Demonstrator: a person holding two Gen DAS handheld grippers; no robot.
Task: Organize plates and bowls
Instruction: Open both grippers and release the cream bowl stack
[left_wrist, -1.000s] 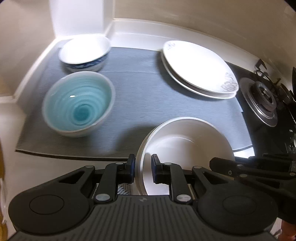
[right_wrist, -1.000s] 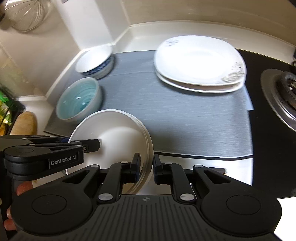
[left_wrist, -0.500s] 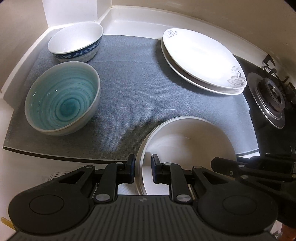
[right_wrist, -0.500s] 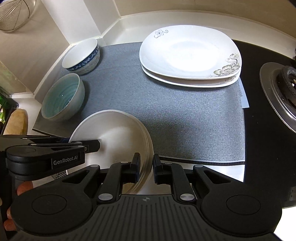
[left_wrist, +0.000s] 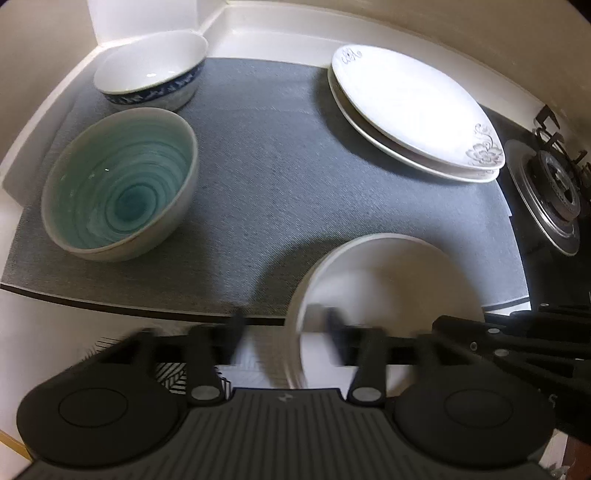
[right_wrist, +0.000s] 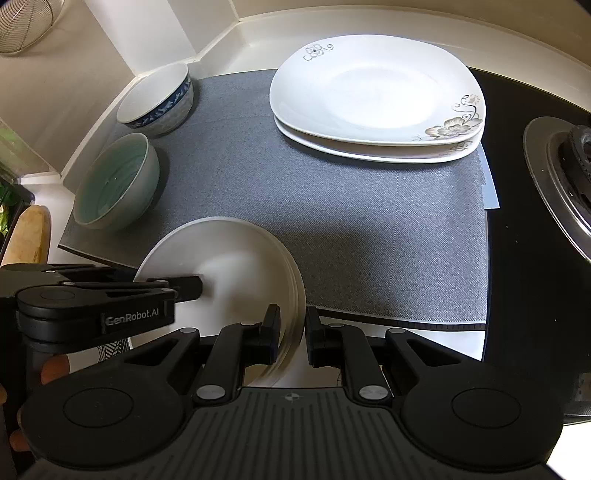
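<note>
My left gripper (left_wrist: 286, 334) is opening off the near rim of the white plates (right_wrist: 221, 266), while my right gripper (right_wrist: 291, 332) pinches their right rim, nearer the mat (right_wrist: 351, 229).

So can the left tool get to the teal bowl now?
Probably yes. The left tool is opening off the round white plates, with the rim between its fingers but not pinched. The teal bowl sits alone on the grey mat, with bare mat between.
</note>
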